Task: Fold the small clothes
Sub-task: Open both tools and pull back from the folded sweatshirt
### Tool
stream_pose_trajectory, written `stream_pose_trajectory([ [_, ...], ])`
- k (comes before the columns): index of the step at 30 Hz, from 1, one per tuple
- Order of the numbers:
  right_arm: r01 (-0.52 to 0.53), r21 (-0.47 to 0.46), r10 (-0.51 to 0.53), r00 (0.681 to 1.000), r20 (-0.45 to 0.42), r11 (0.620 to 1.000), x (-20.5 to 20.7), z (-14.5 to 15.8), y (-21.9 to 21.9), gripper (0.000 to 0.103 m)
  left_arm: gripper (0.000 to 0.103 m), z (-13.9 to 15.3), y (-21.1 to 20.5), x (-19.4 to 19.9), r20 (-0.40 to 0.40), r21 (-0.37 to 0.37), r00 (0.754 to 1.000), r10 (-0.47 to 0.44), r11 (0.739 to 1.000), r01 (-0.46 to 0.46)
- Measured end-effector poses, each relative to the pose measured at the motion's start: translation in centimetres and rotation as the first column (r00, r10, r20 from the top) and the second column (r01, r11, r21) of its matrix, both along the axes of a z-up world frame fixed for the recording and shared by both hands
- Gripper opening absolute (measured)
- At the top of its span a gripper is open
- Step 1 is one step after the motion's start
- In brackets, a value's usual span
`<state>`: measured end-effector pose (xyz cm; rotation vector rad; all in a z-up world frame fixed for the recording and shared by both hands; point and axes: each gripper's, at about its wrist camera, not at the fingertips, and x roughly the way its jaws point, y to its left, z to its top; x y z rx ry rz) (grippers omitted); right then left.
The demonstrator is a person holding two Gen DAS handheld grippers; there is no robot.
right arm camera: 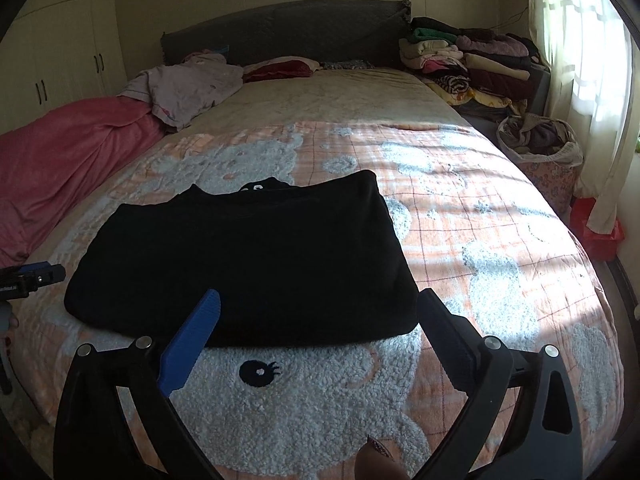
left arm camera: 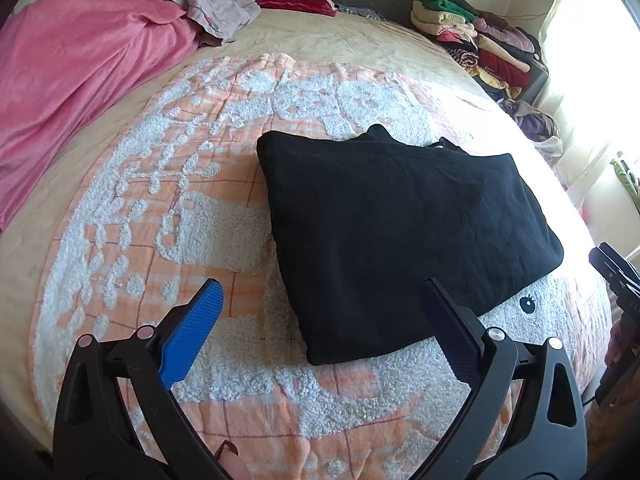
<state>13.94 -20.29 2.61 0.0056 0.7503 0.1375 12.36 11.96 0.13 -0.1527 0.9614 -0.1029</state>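
A black garment [left arm camera: 404, 236] lies folded into a flat rectangle on the orange-and-white fleece blanket [left arm camera: 168, 200]; it also shows in the right wrist view [right arm camera: 248, 256]. My left gripper [left arm camera: 324, 292] is open and empty, held just above the garment's near left corner. My right gripper [right arm camera: 320, 300] is open and empty, its fingers spread over the garment's near edge. The right gripper shows at the right edge of the left wrist view [left arm camera: 616, 276]. The left gripper shows at the left edge of the right wrist view [right arm camera: 32, 280].
A pink blanket [left arm camera: 80, 80] is bunched along the bed's left side with a lilac garment [left arm camera: 216, 4] at its top. A stack of folded clothes [right arm camera: 472, 64] sits at the far right by the headboard. A basket of clothes [right arm camera: 540, 144] stands beside the bed.
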Motion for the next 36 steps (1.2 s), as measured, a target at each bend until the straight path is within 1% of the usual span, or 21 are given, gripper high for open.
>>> stream_pose_trajectory([
  [4,-0.032,0.01,0.031,0.999,0.015,0.999,-0.1,0.5,1.3,0.098,0.093,0.3,0.3,0.0,0.009,-0.001,1.0,0.009,1.0,-0.009],
  [10,-0.087,-0.006,0.087,0.995,0.039,0.996,-0.1,1.0,3.8,0.098,0.093,0.4,1.1,0.0,0.01,-0.002,0.999,0.031,1.0,-0.031],
  [16,-0.147,-0.002,0.147,0.988,0.049,0.989,0.0,1.2,6.2,0.098,0.093,0.6,1.9,0.1,0.013,-0.005,0.999,0.052,0.999,-0.052],
  [27,-0.268,-0.014,0.268,0.962,0.053,0.963,0.0,0.8,11.2,0.098,0.093,0.7,3.9,0.3,0.014,-0.031,0.994,0.112,0.993,-0.112],
  [36,-0.35,-0.009,0.35,0.936,0.041,0.937,-0.5,0.0,14.6,0.098,0.093,0.7,5.1,0.5,0.02,-0.034,0.988,0.151,0.988,-0.15],
])
